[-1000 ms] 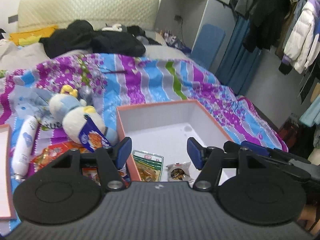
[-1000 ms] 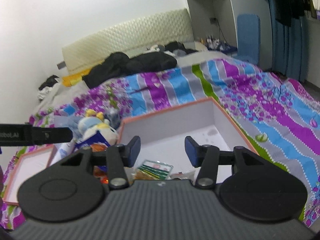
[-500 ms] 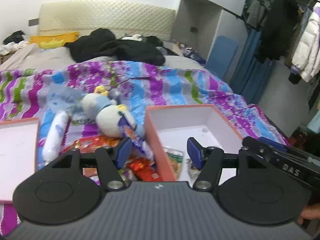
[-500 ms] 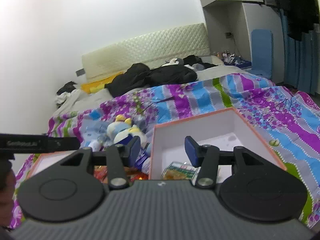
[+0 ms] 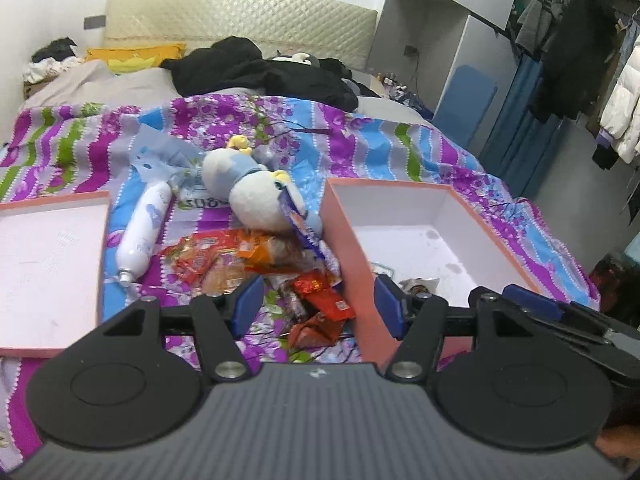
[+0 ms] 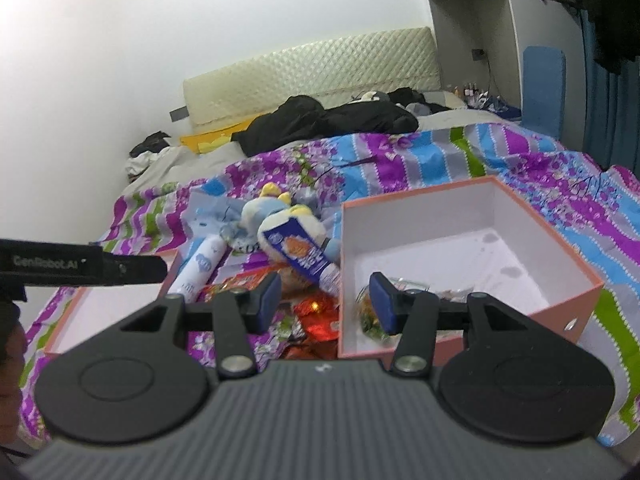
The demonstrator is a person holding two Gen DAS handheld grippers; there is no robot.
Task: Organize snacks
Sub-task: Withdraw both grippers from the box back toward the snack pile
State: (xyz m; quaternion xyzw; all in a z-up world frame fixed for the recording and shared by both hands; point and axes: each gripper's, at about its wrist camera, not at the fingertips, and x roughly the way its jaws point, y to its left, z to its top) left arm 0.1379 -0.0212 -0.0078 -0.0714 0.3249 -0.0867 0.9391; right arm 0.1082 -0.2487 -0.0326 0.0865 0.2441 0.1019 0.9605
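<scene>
A pile of snack packets [image 5: 256,258] [image 6: 316,312], red, orange and clear, lies on the striped bedspread left of a pink box [image 5: 352,248] [image 6: 560,256] with a white inside. A few packets [image 5: 416,284] [image 6: 372,312] lie in the box's near corner. A blue snack pack [image 6: 304,256] leans against the box wall. My left gripper [image 5: 319,307] hangs open above the pile's right edge and the box's left wall, nothing between its fingers. My right gripper [image 6: 323,300] is also open and empty, straddling the same wall.
A plush toy [image 5: 256,196] and a white bottle [image 5: 142,228] lie behind and left of the pile. The box lid [image 5: 48,264] rests at the left. Dark clothes [image 5: 260,68] are heaped near the headboard. Coats hang at the right [image 5: 616,92].
Both grippers have shifted left and back: the box has slid to the right in both views, and the snack pile and lid have come into sight. Both jaws stayed as wide as before.
</scene>
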